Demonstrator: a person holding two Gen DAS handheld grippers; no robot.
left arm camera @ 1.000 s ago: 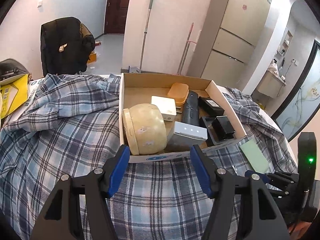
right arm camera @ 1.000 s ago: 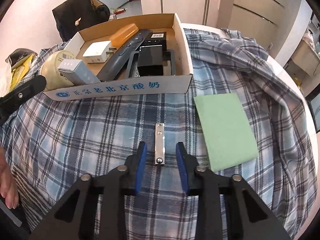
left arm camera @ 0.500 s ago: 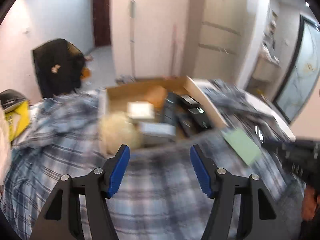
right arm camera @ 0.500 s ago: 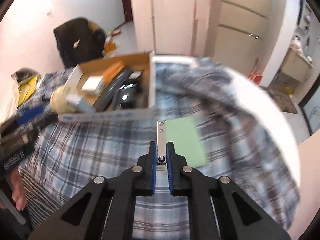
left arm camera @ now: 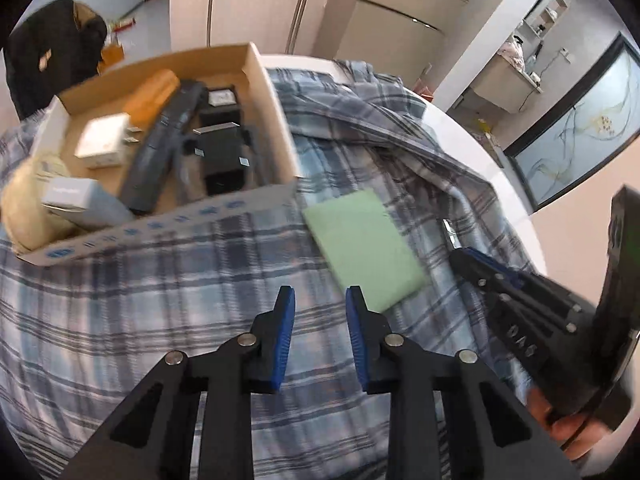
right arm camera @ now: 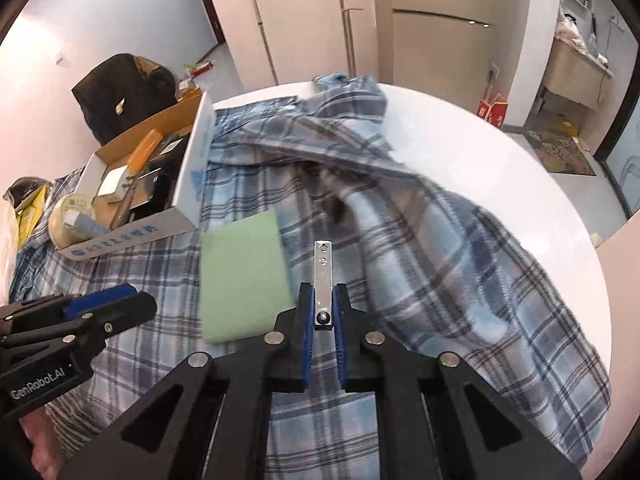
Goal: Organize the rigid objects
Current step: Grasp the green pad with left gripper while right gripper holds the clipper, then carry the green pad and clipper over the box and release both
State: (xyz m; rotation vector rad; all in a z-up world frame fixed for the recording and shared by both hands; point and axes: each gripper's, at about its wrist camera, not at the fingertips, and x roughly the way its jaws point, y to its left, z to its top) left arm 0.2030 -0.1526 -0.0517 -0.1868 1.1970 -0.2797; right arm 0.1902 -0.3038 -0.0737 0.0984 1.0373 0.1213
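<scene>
Right tongs [right arm camera: 323, 312]: pinching the metal bar [right arm camera: 323, 268] by its lower end, blue pads pressed against both its sides; the bar juts forward, over the shirt [right arm camera: 440, 220].
Left tongs [left arm camera: 320, 312]: spread, nothing between the pads, hanging above the shirt just short of the pad's near corner.
Metal bar: thin, shiny, with small holes along it (a dark screw head sits at the clamped end); in the left view only its tip shows past the right tongs.
Pad [left arm camera: 362, 248]: flat, pale green, lying on the shirt between the box and the right tongs, close to the box's right front corner.
Box [left arm camera: 276, 120]: open cardboard, white outside with blue print, resting on the shirt at the far left.
Box contents: a long dark remote [left arm camera: 160, 148], a white plug [left arm camera: 102, 142], an orange case [left arm camera: 154, 92], black blocks [left arm camera: 222, 156], a grey carton [left arm camera: 82, 200] at the front, and a cream round thing [left arm camera: 20, 200] at the left corner (its exact kind is unclear).
Surface [right arm camera: 500, 152]: round and white, largely covered by the blue plaid shirt, bare along the right rim.
</scene>
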